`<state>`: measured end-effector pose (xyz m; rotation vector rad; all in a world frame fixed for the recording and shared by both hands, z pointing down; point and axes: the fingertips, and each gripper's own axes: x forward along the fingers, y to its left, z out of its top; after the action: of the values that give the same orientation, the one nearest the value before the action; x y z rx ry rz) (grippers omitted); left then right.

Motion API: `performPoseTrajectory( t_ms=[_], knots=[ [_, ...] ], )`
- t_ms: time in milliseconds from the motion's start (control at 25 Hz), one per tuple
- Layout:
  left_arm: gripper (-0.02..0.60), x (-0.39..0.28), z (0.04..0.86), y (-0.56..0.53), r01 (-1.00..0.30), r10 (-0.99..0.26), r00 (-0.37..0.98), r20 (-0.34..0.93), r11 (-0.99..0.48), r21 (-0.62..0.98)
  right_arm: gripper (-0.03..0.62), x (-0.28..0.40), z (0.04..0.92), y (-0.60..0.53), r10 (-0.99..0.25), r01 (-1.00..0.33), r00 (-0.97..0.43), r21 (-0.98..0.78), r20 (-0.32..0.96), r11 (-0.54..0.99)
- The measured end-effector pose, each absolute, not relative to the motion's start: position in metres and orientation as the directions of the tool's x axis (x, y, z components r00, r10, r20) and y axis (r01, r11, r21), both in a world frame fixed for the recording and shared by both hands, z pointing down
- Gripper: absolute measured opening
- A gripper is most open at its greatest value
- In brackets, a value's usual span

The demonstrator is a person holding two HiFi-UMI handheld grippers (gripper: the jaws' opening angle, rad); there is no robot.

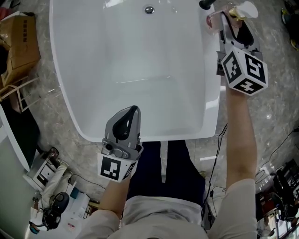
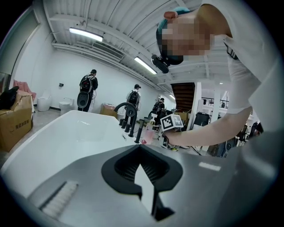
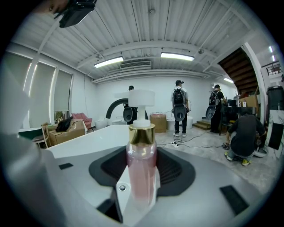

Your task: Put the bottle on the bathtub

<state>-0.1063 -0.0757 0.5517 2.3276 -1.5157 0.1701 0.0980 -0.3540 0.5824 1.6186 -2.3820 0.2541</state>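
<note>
Head view first, asks the listener: what has each gripper got?

Describer: The right gripper (image 1: pixel 226 21) is closed on a clear pink bottle with a gold collar and white pump top (image 1: pixel 214 19). It is at the far right corner of the glossy white bathtub (image 1: pixel 140 70), just beside a black tap (image 1: pixel 205 3). I cannot tell whether the bottle's base touches the rim. The right arm is stretched straight forward along the tub's right side. The left gripper (image 1: pixel 134 111) hangs over the tub's near rim with its jaws together and nothing in them. The left forearm is bent and close to the body.

Listener: And the left gripper view?

Describer: The left gripper's (image 2: pixel 140 148) black pads meet at the tips and hold nothing. Beyond them are the tub wall (image 2: pixel 80 128), the tap (image 2: pixel 126 113) and the right gripper's marker cube (image 2: pixel 172 121) on the outstretched arm. This view also shows what the head view does not: a brown cardboard box (image 2: pixel 15 124) on the floor and standing people with backpacks (image 2: pixel 87 91) in a white hall.

Listener: The right gripper view?

Describer: The bottle (image 3: pixel 142 173) stands upright between the jaws of the right gripper (image 3: pixel 142 155), and the pads press on both of its sides. Only this view shows a person crouching (image 3: pixel 243 137) on the floor at right.
</note>
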Motion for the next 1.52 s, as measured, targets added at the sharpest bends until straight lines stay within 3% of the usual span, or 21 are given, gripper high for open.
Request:
performPoseTrajectory(
  t_ms=[680, 760, 840, 1280, 1520],
  knots=[
    [0.002, -0.114, 0.554, -0.072, -0.908, -0.865, 0.407, 0.292, -0.349, 0.232, 0.207, 0.095, 0.586, -0.352, -0.881, -0.929, -0.35, 0.002, 0.318, 0.369],
    [0.002, -0.115, 0.555, -0.073, -0.908, -0.865, 0.407, 0.293, -0.348, 0.233, 0.286, 0.089, 0.588, -0.35, -0.866, -0.917, -0.382, -0.017, 0.323, 0.398],
    [0.002, -0.115, 0.556, -0.071, -0.907, -0.861, 0.409, 0.303, -0.347, 0.237, 0.308, 0.086, 0.584, -0.346, -0.864, -0.913, -0.39, -0.013, 0.319, 0.407],
    [0.002, -0.124, 0.548, -0.076, -0.913, -0.87, 0.398, 0.291, -0.347, 0.213, 0.31, 0.089, 0.566, -0.289, -0.88, -0.928, -0.352, 0.003, 0.319, 0.372],
    [0.002, -0.126, 0.547, -0.078, -0.914, -0.87, 0.396, 0.293, -0.346, 0.211, 0.31, 0.092, 0.573, -0.228, -0.849, -0.922, -0.366, -0.022, 0.381, 0.387]
  ],
)
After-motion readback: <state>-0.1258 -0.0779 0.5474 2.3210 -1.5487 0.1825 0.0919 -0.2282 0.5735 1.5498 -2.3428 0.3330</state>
